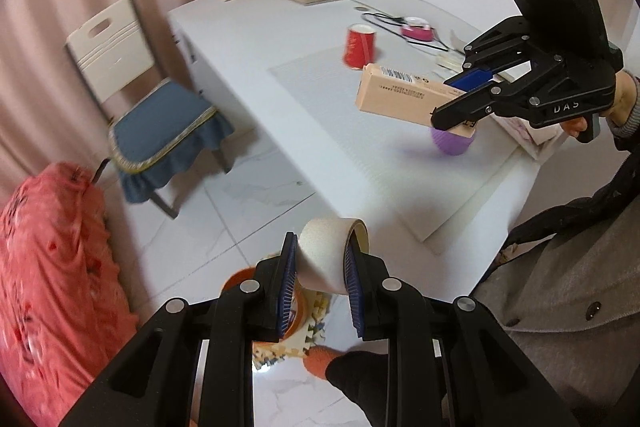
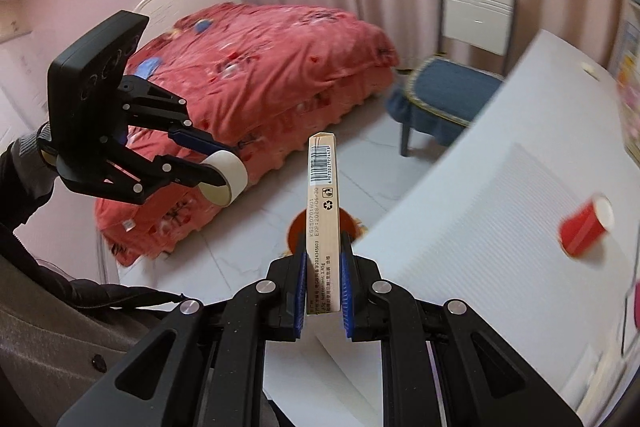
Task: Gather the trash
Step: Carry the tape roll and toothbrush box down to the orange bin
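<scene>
1. A roll of tape [image 1: 332,259] is clamped between the pads of the left gripper [image 1: 320,281], above an orange bin [image 1: 256,291] on the floor.
2. A slim carton [image 2: 323,211] is clenched in the right gripper [image 2: 323,287]; only its lower end is pinched, so it could pivot out and miss the bin.
3. A red cup [image 1: 359,47] and a purple object [image 1: 452,143] are left lying on the white tabletop [image 1: 248,39], with a chair [image 1: 132,79] and red-covered bed [image 2: 256,75] nearby.

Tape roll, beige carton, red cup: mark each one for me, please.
tape roll [image 1: 326,259], left wrist view, on its outer band between the pads.
beige carton [image 2: 323,211], right wrist view, on its printed narrow side.
red cup [image 1: 358,47], left wrist view, on its side wall.
</scene>
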